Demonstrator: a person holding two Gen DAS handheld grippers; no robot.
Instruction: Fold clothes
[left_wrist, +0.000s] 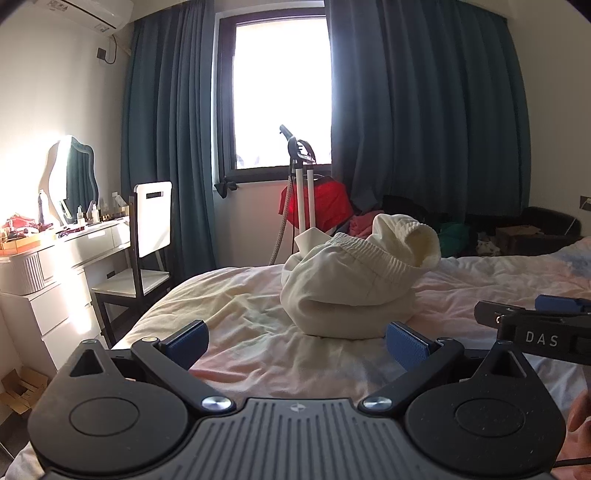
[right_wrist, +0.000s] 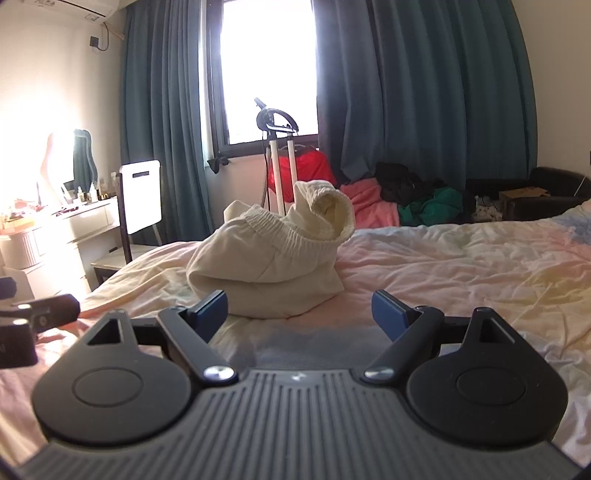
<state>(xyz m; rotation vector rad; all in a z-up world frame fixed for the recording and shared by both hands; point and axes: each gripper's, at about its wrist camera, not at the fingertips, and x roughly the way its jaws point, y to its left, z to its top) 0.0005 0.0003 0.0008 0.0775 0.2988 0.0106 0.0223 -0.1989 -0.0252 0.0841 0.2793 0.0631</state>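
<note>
I take the bed (left_wrist: 229, 295) as my landmark: it fills both views, its pale sheet rumpled. On its middle sits the cream garment (left_wrist: 354, 280), bunched in a heap with the elastic waistband (right_wrist: 295, 230) riding on top and one part sticking up. My left gripper (left_wrist: 297, 341) hovers just short of the heap, jaws spread wide and empty; my right gripper (right_wrist: 299, 312) waits beside it, likewise spread, holding nothing. I judge the heap must be opened first: I would pinch the waistband at two well-separated points, lift, shake it flat onto the bed, then fold along the length.
</note>
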